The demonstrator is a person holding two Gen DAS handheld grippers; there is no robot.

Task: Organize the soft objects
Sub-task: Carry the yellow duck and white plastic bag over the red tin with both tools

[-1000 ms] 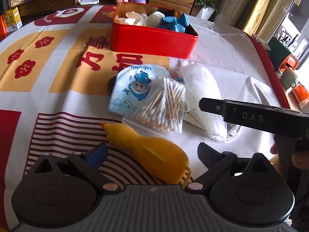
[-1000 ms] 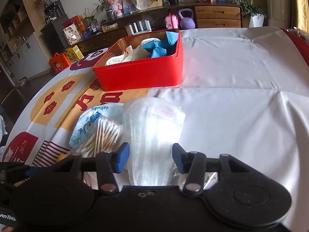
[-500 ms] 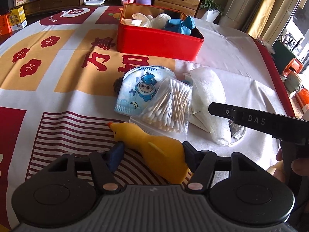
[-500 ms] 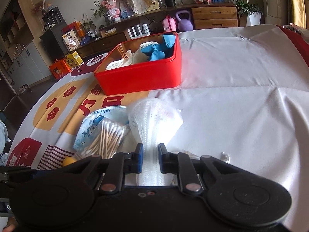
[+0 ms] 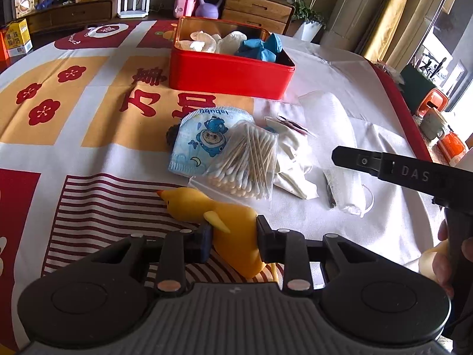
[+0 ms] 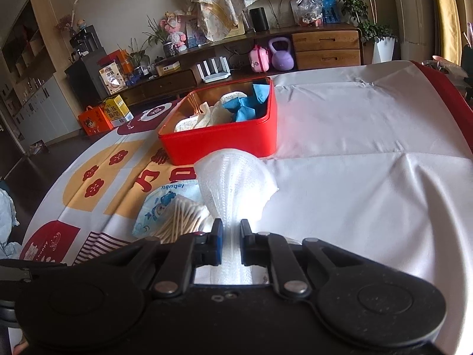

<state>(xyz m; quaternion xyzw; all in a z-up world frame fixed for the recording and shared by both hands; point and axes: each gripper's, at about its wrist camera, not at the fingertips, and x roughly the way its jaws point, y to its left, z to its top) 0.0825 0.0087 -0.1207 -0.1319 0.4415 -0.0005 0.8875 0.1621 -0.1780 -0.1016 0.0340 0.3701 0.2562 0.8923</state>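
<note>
My left gripper (image 5: 233,238) is shut on a yellow rubber duck (image 5: 212,216) lying on the striped part of the tablecloth. My right gripper (image 6: 231,244) is shut on a white mesh cloth bundle (image 6: 233,186) and holds it lifted above the table. The red tin box (image 5: 230,71) holds white and blue soft items at the far side; it also shows in the right wrist view (image 6: 221,139). A blue cartoon face mask (image 5: 204,139) and a bag of cotton swabs (image 5: 248,162) lie between the duck and the box.
White packets (image 5: 295,162) and a wrapped mask (image 5: 348,189) lie right of the swabs. The right gripper's body (image 5: 408,174) crosses the left wrist view at right. Cabinets, a kettlebell (image 6: 280,56) and boxes stand beyond the table.
My left gripper closed on the yellow duck. My right gripper closed on the white mesh cloth and raised it off the table.
</note>
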